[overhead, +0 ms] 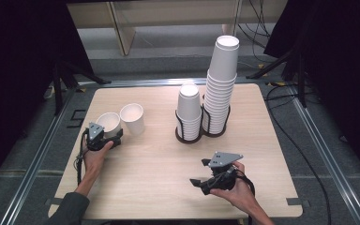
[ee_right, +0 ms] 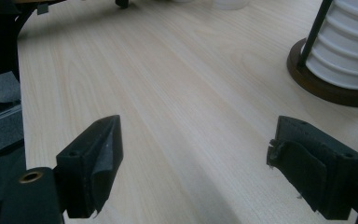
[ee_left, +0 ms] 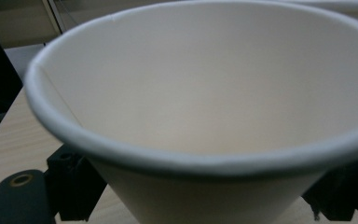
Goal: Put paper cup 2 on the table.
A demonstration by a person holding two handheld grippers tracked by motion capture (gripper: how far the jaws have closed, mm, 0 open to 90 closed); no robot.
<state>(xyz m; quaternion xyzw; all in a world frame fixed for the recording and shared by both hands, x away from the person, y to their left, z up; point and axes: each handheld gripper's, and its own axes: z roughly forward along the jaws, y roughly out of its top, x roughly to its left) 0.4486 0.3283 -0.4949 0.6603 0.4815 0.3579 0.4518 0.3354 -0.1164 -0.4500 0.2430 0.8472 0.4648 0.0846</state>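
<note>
A white paper cup (overhead: pixel 108 123) sits between the jaws of my left gripper (overhead: pixel 107 137) at the table's left side. In the left gripper view this cup (ee_left: pixel 205 93) looms close, its open mouth tipped toward the camera, and my left gripper (ee_left: pixel 205 198) is shut on its lower wall. A second white cup (overhead: pixel 132 118) stands upright just to the right of it. My right gripper (overhead: pixel 199 172) rests near the front right of the table, pointing left. In its own view the right gripper (ee_right: pixel 196 163) is open over bare wood.
Two stacks of white cups stand in black wire holders at the table's middle back: a short stack (overhead: pixel 189 110) and a tall stack (overhead: pixel 221 79). The short stack's holder base (ee_right: pixel 326 88) lies ahead right of the right gripper. The wooden table (overhead: pixel 154 159) has open surface between the grippers.
</note>
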